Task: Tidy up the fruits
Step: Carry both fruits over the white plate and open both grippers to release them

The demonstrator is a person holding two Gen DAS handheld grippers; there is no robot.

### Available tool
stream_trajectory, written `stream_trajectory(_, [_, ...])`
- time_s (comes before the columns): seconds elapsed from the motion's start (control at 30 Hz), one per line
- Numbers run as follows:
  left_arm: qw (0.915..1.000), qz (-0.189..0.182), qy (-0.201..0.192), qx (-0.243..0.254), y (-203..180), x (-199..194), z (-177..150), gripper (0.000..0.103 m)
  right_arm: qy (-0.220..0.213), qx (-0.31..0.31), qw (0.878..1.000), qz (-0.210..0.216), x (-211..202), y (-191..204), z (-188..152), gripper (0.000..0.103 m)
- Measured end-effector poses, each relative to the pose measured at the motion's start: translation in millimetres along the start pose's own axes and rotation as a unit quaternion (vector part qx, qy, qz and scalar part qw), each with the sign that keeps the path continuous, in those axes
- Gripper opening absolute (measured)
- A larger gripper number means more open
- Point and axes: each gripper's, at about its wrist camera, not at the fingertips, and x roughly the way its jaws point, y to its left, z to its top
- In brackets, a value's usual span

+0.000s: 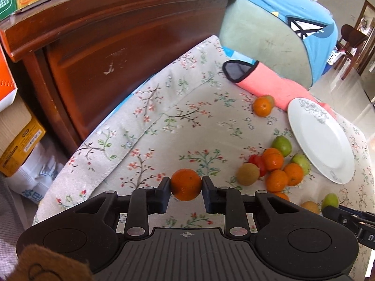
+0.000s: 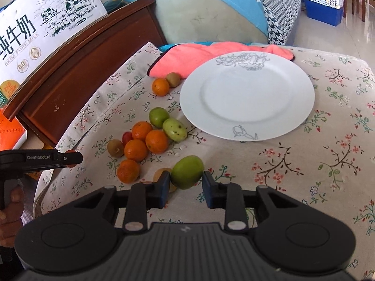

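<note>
My left gripper (image 1: 186, 185) is shut on an orange (image 1: 186, 183), held just above the floral cloth. My right gripper (image 2: 186, 178) is shut on a green fruit (image 2: 187, 171), with a brownish fruit (image 2: 161, 172) partly hidden behind its left finger. A white plate (image 2: 248, 114) with a grey flower print lies empty to the right of the fruit. Between the two grippers sits a cluster of several oranges (image 2: 155, 140), green fruits (image 2: 174, 128), a kiwi (image 2: 115, 148) and a small red fruit (image 2: 127, 137). One more orange (image 2: 160, 86) and a kiwi (image 2: 173, 79) lie by the pink cloth.
A pink cloth (image 2: 199, 56) lies behind the plate. A dark wooden headboard (image 1: 105, 46) borders the floral cloth (image 2: 304, 164) on the left, with cartons (image 2: 46, 23) beyond it. Cushions (image 2: 211, 16) stand at the back. The left gripper's side (image 2: 42, 159) and a hand show in the right wrist view.
</note>
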Motion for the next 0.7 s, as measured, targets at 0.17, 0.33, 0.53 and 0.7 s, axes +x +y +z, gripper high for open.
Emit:
stream_trajectory(0.17, [0.9999, -0.010, -0.005, 0.005, -10, -2, 2, 0.026, -0.004, 0.006, 1.000, 0.002, -1, -1, 1, 0.030])
stream_trajectory(0.33, [0.9996, -0.023, -0.006, 0.012, -23, -3, 4, 0.026, -0.004, 0.014, 1.000, -0.004, -1, -4, 2, 0.030])
stream_trajectory(0.53, [0.9988, -0.040, -0.012, 0.028, -46, -5, 5, 0.026, -0.007, 0.029, 1.000, -0.004, -2, -8, 4, 0.030])
stream_trajectory(0.7, [0.9974, -0.063, -0.009, 0.033, -65, -3, 9, 0.026, -0.018, 0.045, 0.999, -0.005, -7, -14, 9, 0.030])
